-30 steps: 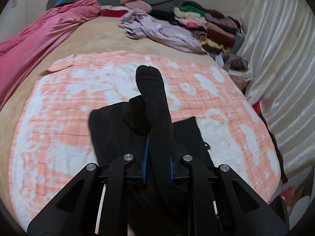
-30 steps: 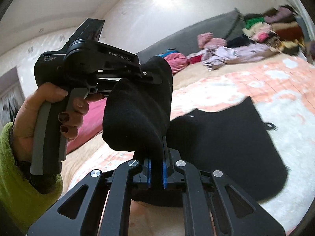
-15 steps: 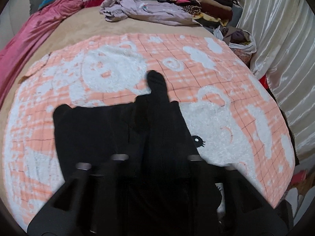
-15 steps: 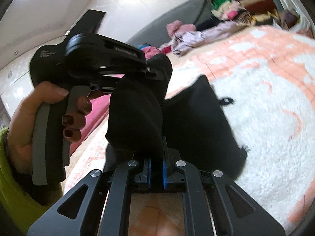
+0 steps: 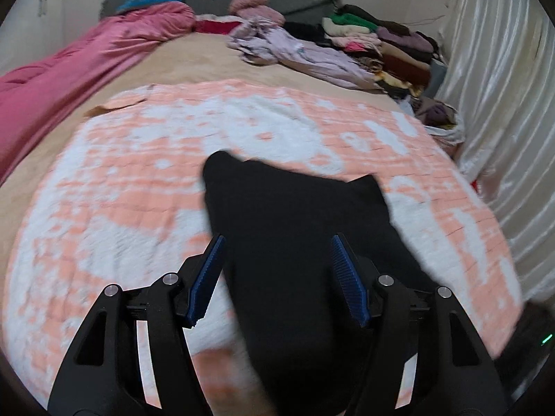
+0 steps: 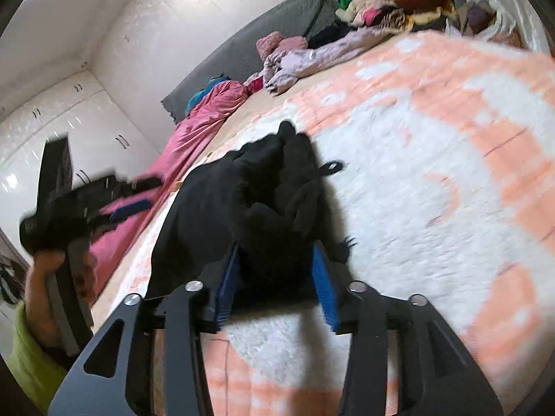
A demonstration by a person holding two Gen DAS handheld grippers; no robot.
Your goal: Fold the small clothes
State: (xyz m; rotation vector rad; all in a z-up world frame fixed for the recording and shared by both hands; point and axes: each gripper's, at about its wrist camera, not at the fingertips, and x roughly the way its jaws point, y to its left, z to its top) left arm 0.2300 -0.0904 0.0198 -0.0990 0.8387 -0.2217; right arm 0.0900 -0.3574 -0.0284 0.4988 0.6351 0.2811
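A second ago both jaws pinched the black knit garment (image 5: 298,242) above the bed. Now the left hand-held gripper (image 5: 277,277) has just been opening; its blue pads stand spread, clear of the cloth lying between them on the peach-and-white fleece blanket (image 5: 121,215). The right hand-held gripper (image 6: 275,282) has likewise opened, the bunched garment loose between its pads. The fold looks laid down and released.

Wrist views, close over blanket (image 5: 121,208)
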